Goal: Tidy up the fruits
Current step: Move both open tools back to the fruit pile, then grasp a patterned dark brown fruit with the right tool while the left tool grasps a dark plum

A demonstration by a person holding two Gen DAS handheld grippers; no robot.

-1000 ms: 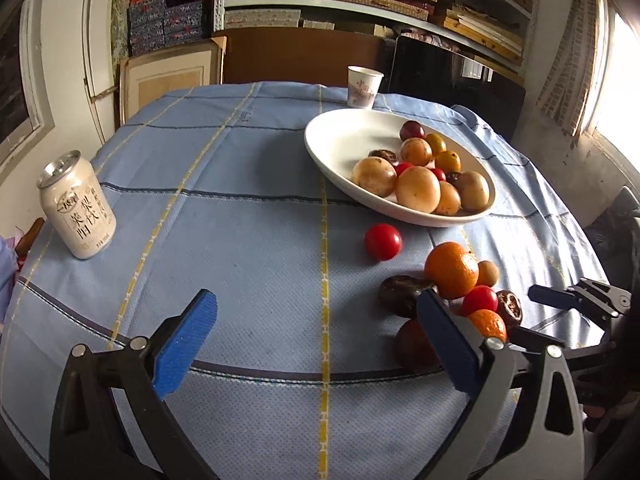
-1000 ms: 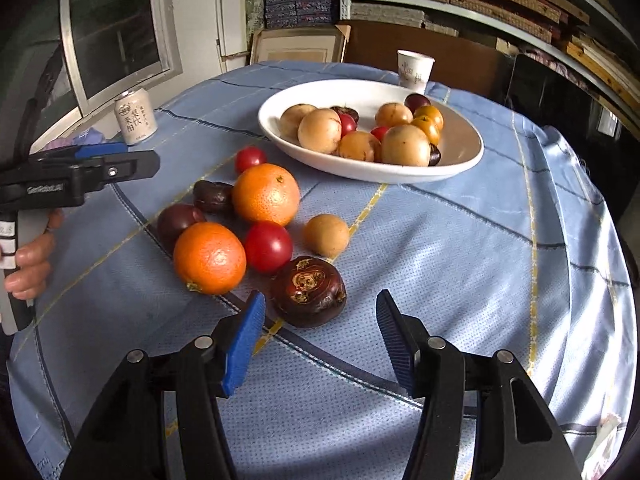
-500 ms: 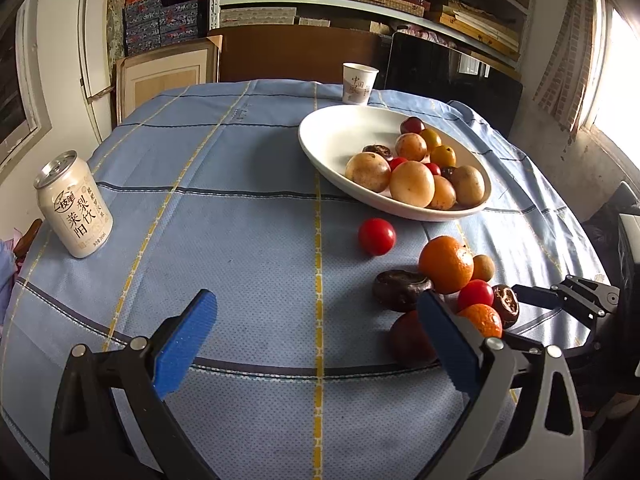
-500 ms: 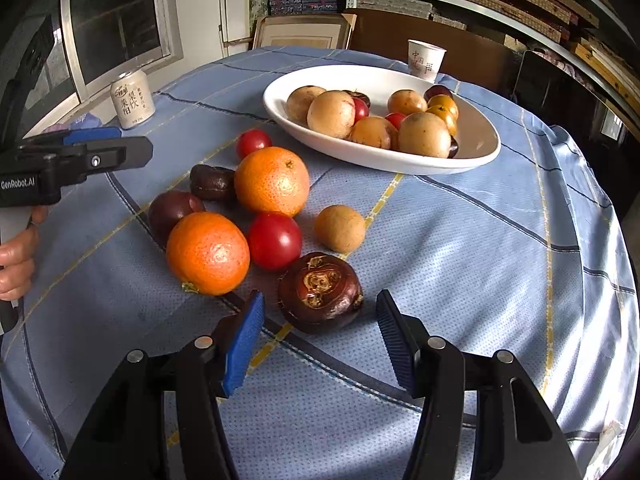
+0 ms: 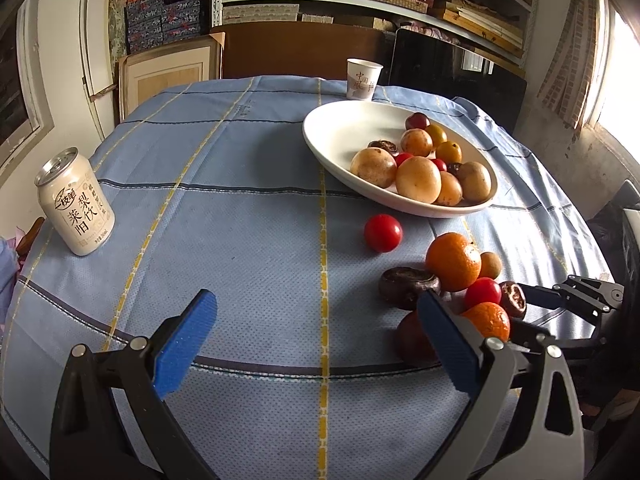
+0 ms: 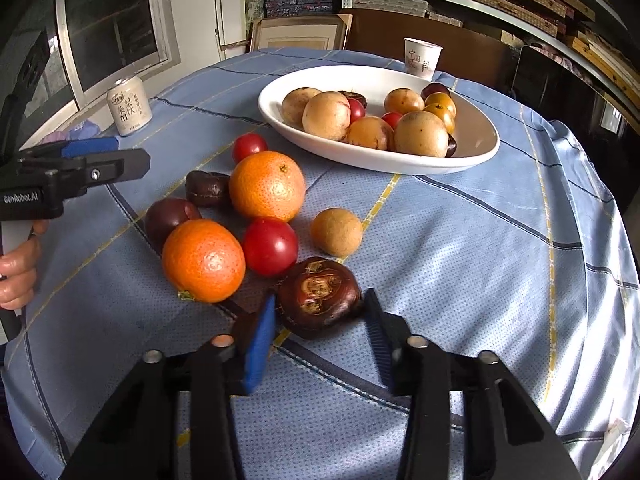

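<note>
On the blue checked worktop [image 6: 460,240], the step in hand looks to be the pick-up of the dark brown, wrinkled round fruit [image 6: 320,297], which lies at the near edge of the loose fruit cluster, at about 6 o'clock from the white oval ceramic bowl [image 6: 476,148] where sorted fruit is already piled. Going left to right: the left tool [image 5: 316,338] hovers with its blue pads wide apart and nothing between them, well clear at the 9 o'clock side; it is best kept there so it does not knock the cluster. The right tool [image 6: 320,340] has its pads on either side of the dark fruit, close to its flanks, though whether they already press it cannot be told, so I judge it narrowed but not yet gripping. To do this well, centre the pads on the fruit's widest part, squeeze gently since the skin looks soft, and lift straight up, because the glossy red tomato-like fruit [image 6: 270,246] and the round orange citrus [image 6: 204,261] sit just beside it at 10 o'clock and would roll if nudged. Readable writing: the left tool's body carries "GenRobot.AI"; the cream drink can [image 5: 76,208] at 9 o'clock bears large Chinese characters; the white paper cup [image 6: 422,58] behind the bowl at 12 o'clock shows small Chinese print, too small to read.
</note>
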